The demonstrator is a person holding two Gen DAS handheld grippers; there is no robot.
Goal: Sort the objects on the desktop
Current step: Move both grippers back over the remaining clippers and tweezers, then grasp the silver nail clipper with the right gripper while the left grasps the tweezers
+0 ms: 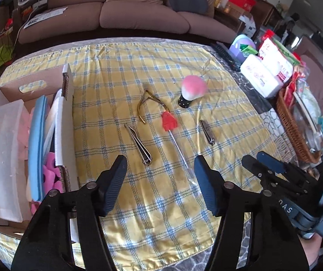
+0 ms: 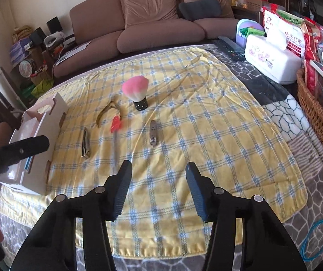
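— Left view?
— My left gripper (image 1: 160,166) hangs spread, empty, over the yellow cloth (image 1: 120,72); the long clipper (image 1: 137,144) lies just beyond, the box (image 1: 67,122) left.

— Right view?
— My right gripper (image 2: 158,172) is spread, empty; the small clipper (image 2: 153,133) lies farther off.

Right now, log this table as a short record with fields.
surface: yellow checked cloth
loose items: pink brush, gold nippers, red-topped stick, two nail clippers
container: cardboard box on the left, holding foam pads
left gripper: jaws apart, nothing between
right gripper: jaws apart, nothing between
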